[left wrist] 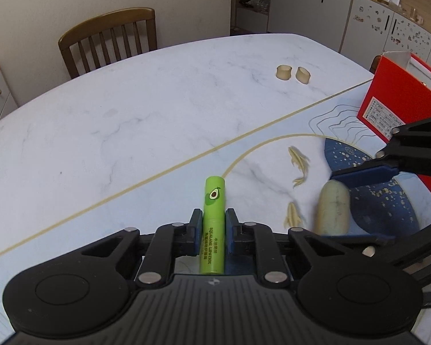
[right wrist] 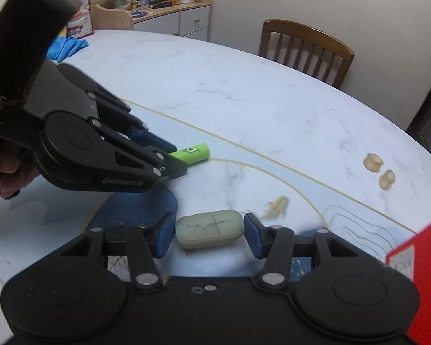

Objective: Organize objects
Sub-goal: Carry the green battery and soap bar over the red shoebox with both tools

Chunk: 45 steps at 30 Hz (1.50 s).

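left tool [left wrist: 213, 224] grips lipstick [left wrist: 213, 221] | soap [left wrist: 332, 210] beside | red box [left wrist: 399, 97] right

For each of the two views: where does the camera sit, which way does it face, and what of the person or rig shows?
Left wrist: on the left gripper, looking down along its fingers across the marble table; it is shut on the green lipstick tube.
Right wrist: on the right gripper, looking down at the pale soap bar between its pads; a hand shows.
Shared: tube, soap, red box, each other's gripper.
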### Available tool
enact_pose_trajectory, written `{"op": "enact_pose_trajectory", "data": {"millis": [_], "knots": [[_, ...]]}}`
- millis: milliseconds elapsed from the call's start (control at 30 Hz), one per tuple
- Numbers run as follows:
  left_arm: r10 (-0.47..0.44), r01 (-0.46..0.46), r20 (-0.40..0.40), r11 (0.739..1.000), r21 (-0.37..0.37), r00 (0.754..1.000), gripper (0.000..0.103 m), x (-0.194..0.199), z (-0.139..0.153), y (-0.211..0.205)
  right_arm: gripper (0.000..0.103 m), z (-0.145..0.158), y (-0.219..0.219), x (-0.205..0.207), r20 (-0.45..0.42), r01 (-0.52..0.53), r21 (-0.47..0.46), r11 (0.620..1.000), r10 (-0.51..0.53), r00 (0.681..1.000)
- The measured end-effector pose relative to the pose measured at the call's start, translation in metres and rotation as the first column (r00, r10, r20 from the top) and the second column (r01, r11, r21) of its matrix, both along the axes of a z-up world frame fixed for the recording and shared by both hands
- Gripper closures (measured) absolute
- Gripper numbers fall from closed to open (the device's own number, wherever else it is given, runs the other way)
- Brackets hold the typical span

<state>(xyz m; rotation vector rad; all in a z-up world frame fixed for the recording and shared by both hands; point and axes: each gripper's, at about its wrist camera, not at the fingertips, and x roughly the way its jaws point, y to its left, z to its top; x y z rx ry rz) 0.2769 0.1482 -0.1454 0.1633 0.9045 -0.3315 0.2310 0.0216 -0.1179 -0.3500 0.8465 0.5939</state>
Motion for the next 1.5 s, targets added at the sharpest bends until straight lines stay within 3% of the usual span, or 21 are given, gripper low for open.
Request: {"op": "enact_pose_trajectory", "data": {"millis": [333, 800, 1200, 1500], "knots": [[-0.001, 0.0, -0.007, 1.0, -0.017, 1.0, 0.087, -0.028, 0.02, -0.02, 0.053, 0.032, -0.037, -0.022, -0.006, 0.092, 0.061, 0.994, -0.091, 0.996], [-0.041, 0.042, 0.041, 0.998, -0.042, 0.998, 0.087, -0.074, 0.078, -0.058, 0.053, 0.082, -0.099, -0.055, 0.028, 0.18, 0.109, 0.978, -0.184, 0.982], [-0.082, 0.087, 0.094, 0.995, -0.043, 0.992, 0.087, -0.09, 0.124, -0.128, 0.053, 0.107, -0.184, -0.066, 0.063, 0.24, 0.152, 0.959, -0.252, 0.966], [-0.117, 0.123, 0.111, 0.991, -0.051, 0.987, 0.087, -0.083, 0.135, -0.201, 0.053, 0.112, -0.254, -0.063, 0.091, 0.273, 0.166, 0.948, -0.29, 0.953]]}}
